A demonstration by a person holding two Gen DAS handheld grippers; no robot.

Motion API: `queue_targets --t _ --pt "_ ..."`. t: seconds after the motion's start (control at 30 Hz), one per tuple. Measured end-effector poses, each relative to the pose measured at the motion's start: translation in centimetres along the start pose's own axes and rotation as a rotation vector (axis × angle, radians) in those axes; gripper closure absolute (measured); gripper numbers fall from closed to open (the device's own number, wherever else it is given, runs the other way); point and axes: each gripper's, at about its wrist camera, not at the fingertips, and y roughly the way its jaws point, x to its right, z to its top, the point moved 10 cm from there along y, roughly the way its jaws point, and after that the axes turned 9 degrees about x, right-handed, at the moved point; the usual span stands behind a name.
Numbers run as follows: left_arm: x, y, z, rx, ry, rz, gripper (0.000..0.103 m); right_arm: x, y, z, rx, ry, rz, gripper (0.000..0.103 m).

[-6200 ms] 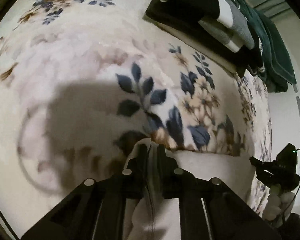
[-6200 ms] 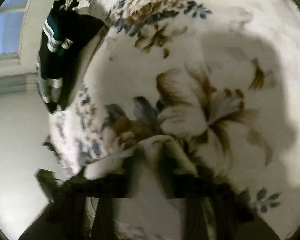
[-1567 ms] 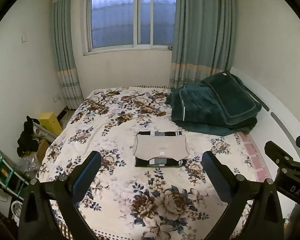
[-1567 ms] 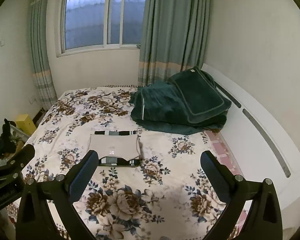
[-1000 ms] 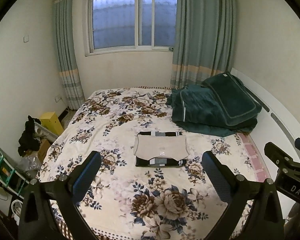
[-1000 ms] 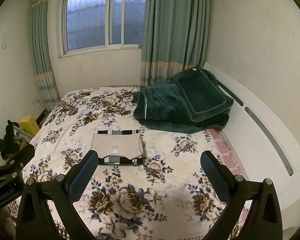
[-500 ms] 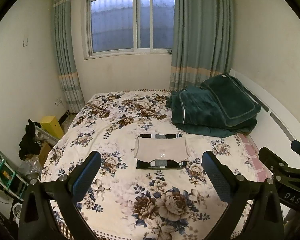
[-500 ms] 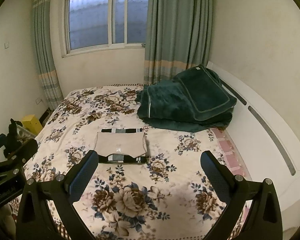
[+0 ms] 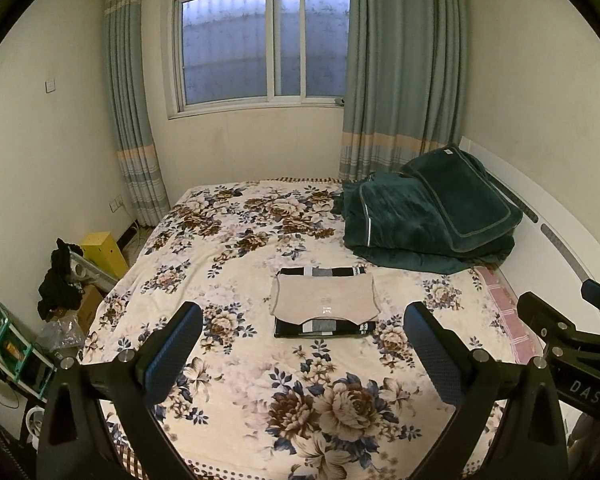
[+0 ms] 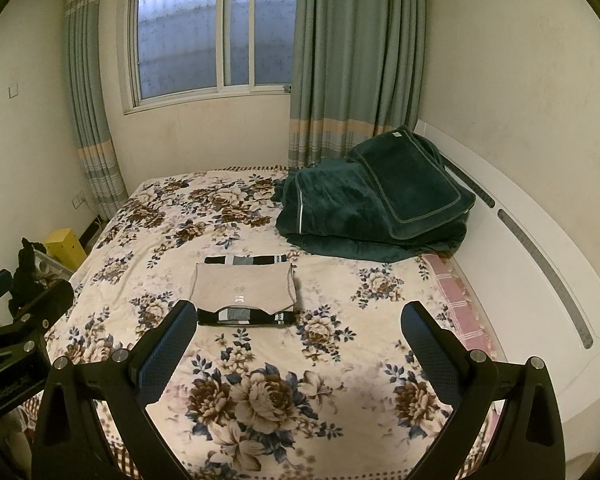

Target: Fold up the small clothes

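A folded beige garment [image 9: 324,295] lies on top of a folded black, grey and white striped garment [image 9: 323,327] in the middle of the floral bed [image 9: 228,248]. The stack also shows in the right wrist view, beige [image 10: 242,284] over striped [image 10: 246,317]. My left gripper [image 9: 302,344] is open and empty, held well back near the foot of the bed. My right gripper [image 10: 296,342] is open and empty, beside it to the right. Each gripper's body shows at the edge of the other's view.
A dark green folded blanket [image 9: 428,220] lies at the bed's far right, next to the white headboard [image 10: 540,264]. A yellow box [image 9: 102,250], dark clothes and clutter stand on the floor left of the bed. A window and curtains are behind.
Six seconds ago both grippers were shut on the beige garment close over the bed. Now both are open and pulled far back. Over the last second the views shifted only slightly.
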Motion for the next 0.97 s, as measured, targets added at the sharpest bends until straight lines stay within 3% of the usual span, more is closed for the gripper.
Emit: queue_targets --t 0.97 --pt "-0.70 -0.62 -0.75 0.009 0.014 0.018 0.000 0.13 -0.06 0.06 0.002 0.003 -0.001 0.000"
